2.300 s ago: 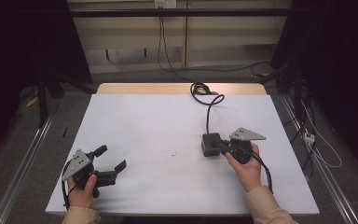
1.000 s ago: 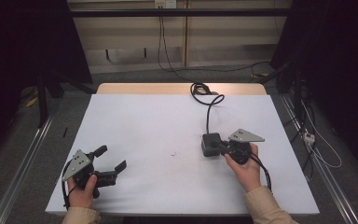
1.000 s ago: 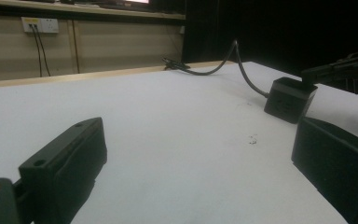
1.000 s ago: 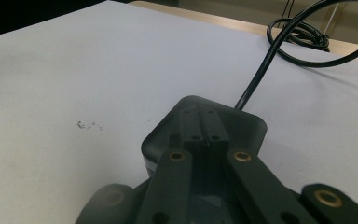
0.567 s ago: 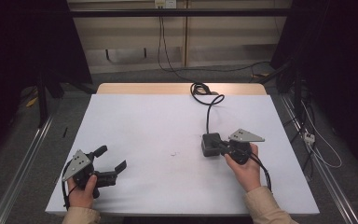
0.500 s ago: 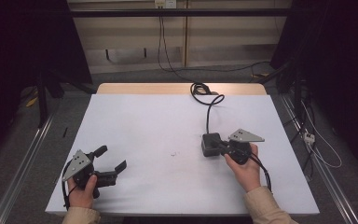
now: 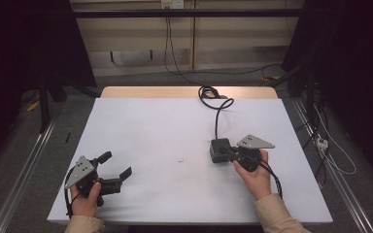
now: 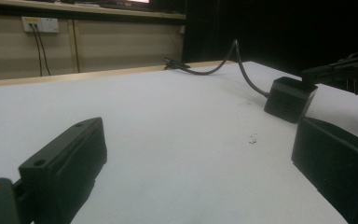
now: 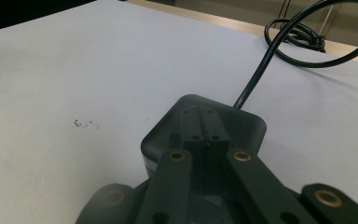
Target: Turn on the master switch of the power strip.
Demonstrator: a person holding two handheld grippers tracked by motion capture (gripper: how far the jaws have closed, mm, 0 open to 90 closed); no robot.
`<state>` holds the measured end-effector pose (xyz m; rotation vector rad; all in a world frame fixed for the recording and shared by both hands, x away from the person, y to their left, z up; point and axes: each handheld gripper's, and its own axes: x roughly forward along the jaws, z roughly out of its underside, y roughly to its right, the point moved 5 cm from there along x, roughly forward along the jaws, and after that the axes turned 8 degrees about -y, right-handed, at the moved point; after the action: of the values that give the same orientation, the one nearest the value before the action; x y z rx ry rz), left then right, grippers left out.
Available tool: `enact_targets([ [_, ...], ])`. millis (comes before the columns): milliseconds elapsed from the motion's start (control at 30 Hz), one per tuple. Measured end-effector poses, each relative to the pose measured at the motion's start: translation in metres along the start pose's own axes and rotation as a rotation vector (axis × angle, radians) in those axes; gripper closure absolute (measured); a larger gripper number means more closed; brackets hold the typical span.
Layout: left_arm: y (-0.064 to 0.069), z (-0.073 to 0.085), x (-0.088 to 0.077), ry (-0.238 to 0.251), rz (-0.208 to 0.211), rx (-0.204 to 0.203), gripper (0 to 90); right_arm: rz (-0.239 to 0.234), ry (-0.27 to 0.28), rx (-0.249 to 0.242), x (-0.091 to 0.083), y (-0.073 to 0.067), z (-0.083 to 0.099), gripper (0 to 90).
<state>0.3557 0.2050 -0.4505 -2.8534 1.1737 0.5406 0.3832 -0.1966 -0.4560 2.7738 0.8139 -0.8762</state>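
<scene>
On the white desk point(image 7: 175, 141) a black cube-shaped power block point(image 7: 219, 150) sits a little toward three o'clock of the centre, with its black cord point(image 7: 217, 116) running off toward twelve o'clock, looping near the far wooden edge of the desk and dropping over it. The right gripper point(image 7: 229, 152), held in the person's right hand point(image 7: 252, 167) at about four o'clock of the desk, points toward nine o'clock and lies over the top of the block; in the right gripper view its jaws are drawn together, side by side with no gap, their tips resting on the block's upper face point(image 9: 205, 126) rather than clasping its sides, so nothing is held between them. A grey three-cornered plate point(image 7: 255, 141) rides on top of this gripper. The left gripper point(image 7: 115, 164) sits at about seven o'clock of the desk in the left hand point(image 7: 85, 196), aimed toward two o'clock, its jaws spread wide with only bare desk between them. In the left gripper view the block point(image 8: 290, 99) lies at two o'clock beyond the right-hand jaw, well apart from it. A few tiny dark specks point(image 7: 180, 159) mark the desk just at nine o'clock of the block, between the two grippers.
</scene>
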Motion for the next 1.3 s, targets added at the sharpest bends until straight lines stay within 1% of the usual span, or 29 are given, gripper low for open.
enact_targets([
  [167,0.0001,0.0003,0.0003,-0.001,0.000,-0.003,2.8,0.010,-0.001,-0.008,0.0000,-0.0009,0.0000,90.0],
  [400,-0.0002,0.0006,0.0002,-0.001,0.000,-0.002,2.8,0.000,-0.004,0.004,-0.0004,-0.0004,0.0002,90.0],
  [633,0.0000,0.0005,0.0003,-0.001,0.001,-0.003,2.8,-0.003,-0.005,0.004,-0.0005,-0.0002,0.0004,90.0],
  [1100,0.0007,0.0005,0.0004,-0.002,0.001,-0.002,2.9,0.017,-0.008,-0.012,-0.0001,-0.0017,0.0003,90.0],
  [1167,0.0011,0.0004,0.0007,-0.001,0.002,-0.004,2.9,0.016,-0.011,0.000,0.0004,-0.0018,0.0004,90.0],
  [1233,0.0010,0.0002,0.0005,-0.001,0.002,0.001,2.9,0.024,-0.014,-0.021,0.0004,-0.0026,0.0003,90.0],
  [1300,0.0011,0.0000,-0.0001,0.002,0.001,-0.002,2.8,0.021,-0.010,-0.012,0.0004,-0.0023,0.0007,90.0],
])
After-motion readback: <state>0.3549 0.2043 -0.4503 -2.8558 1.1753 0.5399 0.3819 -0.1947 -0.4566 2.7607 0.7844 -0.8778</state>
